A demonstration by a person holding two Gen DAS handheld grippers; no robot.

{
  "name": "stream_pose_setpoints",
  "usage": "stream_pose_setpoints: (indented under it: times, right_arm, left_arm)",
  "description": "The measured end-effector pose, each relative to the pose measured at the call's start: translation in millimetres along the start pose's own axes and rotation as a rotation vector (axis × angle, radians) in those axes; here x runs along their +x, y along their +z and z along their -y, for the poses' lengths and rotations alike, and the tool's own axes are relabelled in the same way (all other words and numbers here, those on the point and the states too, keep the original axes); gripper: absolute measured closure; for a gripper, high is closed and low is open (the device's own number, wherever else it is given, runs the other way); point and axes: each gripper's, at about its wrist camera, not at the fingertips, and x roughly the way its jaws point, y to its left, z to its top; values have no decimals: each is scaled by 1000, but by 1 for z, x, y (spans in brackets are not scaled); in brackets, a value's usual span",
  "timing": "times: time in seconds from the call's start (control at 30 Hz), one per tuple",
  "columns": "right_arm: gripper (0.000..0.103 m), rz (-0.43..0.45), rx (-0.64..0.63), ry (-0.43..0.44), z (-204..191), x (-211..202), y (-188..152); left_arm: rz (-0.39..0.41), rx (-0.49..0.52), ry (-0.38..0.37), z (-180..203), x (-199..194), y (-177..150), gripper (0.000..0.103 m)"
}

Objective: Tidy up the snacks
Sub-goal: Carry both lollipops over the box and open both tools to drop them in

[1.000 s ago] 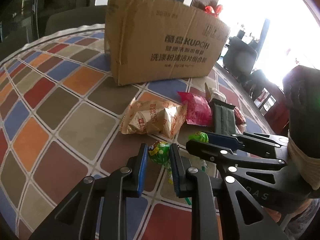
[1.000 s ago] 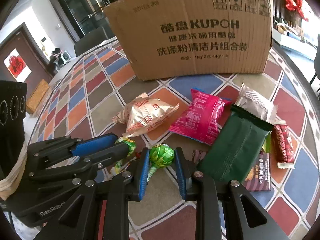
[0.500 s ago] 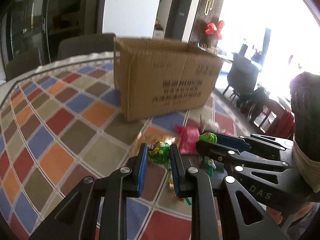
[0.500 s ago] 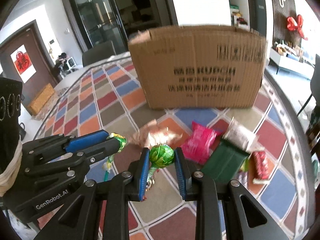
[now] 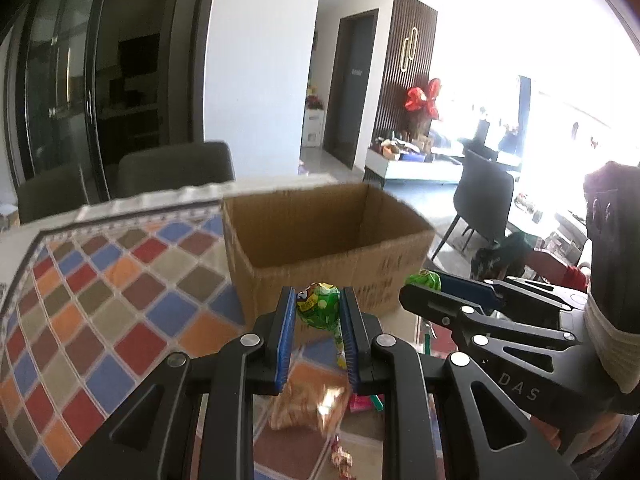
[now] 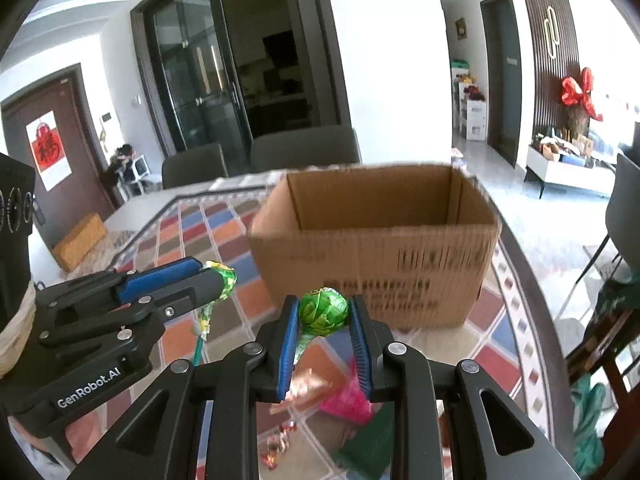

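Both tools are hanging up above the worktop (image 5: 100,288) right now, tilted down a bit and pointing toward the cardboard box (image 6: 376,240). The left tool (image 5: 318,312) is sitting bottom centre of its own view, blue pads pinching narrow on a green lollipop (image 5: 318,306) with a cartoon face on the wrapper, its stick trailing down between the fingers. The right tool (image 6: 324,314) is doing the same thing in its view, clamping a second green lollipop (image 6: 323,311) by the ball. Each tool is also showing up in the other camera: the right one is poking in from the right edge of the left view, and the left one is coming in from the left of the right view, so they're hanging side by side, close but not touching.

The box is standing open-topped in the middle of both frames, on the colourful checkered cloth. Its inner walls are looking bare, though I can't see the bottom, so can't really say what's in there.

Down at the lower middle, the leftover snacks are lying blurry on the worktop: a tan bag (image 5: 308,404), a pink packet (image 6: 348,400) and a dark green pack (image 6: 368,440).
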Motion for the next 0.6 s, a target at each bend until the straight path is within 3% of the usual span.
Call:
stream_pose_setpoints:
  times: [0.27,0.6]
  right_arm:
    - [76,57,-6,-18,8,-4,50]
    - [76,48,-6,-27,19,22,91]
  left_arm:
    - [24,0,0,-2,10,43,80]
    - [2,7,17,-11,43,74,80]
